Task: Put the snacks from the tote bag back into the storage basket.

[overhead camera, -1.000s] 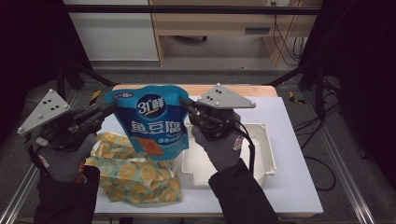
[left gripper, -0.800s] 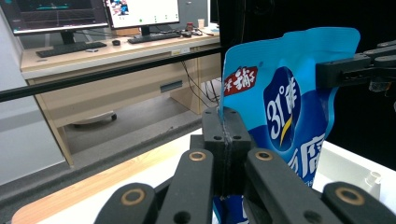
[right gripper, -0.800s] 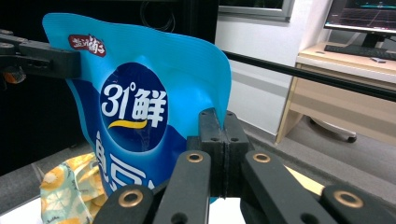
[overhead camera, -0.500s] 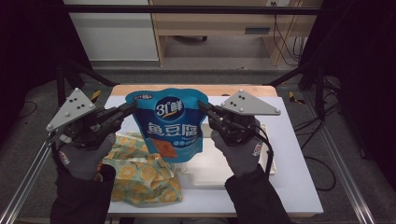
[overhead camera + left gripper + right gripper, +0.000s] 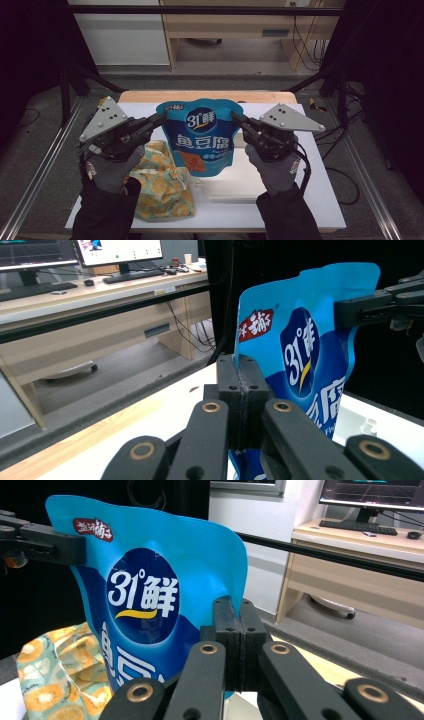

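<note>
High view, left to right: left gripper [image 5: 159, 119] clamped on left edge of blue pouch [image 5: 202, 140]; pouch held upright at frame centre, above yellow bags [image 5: 162, 185] and white tray [image 5: 240, 187]; right gripper [image 5: 237, 119] clamped on right edge, probably to keep pouch spread flat.

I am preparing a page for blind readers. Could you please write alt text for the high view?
A blue snack pouch hangs upright above a white table, held at its upper corners by the left gripper and the right gripper, both shut on it, in gloved hands. Below lie a yellow-patterned bag and a white tray.
</note>
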The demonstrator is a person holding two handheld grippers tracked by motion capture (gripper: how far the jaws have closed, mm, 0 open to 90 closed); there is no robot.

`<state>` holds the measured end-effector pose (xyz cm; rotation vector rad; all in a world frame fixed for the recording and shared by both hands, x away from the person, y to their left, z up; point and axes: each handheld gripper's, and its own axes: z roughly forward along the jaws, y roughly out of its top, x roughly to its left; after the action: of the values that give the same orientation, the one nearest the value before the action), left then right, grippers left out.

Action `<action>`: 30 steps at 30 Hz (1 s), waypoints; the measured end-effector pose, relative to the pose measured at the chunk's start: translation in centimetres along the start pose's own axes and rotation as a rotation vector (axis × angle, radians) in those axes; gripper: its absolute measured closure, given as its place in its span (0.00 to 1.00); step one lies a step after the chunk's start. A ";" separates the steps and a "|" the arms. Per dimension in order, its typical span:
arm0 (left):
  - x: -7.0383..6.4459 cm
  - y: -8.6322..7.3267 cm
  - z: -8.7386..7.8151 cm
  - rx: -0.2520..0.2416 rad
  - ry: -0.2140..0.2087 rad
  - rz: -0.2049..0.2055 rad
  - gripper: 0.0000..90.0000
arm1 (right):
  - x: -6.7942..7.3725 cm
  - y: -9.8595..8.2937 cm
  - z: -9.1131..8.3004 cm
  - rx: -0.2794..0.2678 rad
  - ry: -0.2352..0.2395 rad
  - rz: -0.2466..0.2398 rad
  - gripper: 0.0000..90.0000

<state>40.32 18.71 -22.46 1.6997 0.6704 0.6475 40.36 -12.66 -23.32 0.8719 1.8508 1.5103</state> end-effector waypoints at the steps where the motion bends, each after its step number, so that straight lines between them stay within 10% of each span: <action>1: -0.1 -0.1 0.2 0.003 -0.004 -0.001 1.00 | -0.1 -0.1 -0.1 -0.001 -0.004 0.002 1.00; 30: -2.7 -0.4 4.7 0.036 -0.080 0.015 1.00 | -3.3 -2.4 -2.9 0.010 -0.071 0.033 1.00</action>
<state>41.82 13.79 -24.03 1.7557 0.6166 0.5784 39.80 -17.36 -24.98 0.9526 1.8032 1.4715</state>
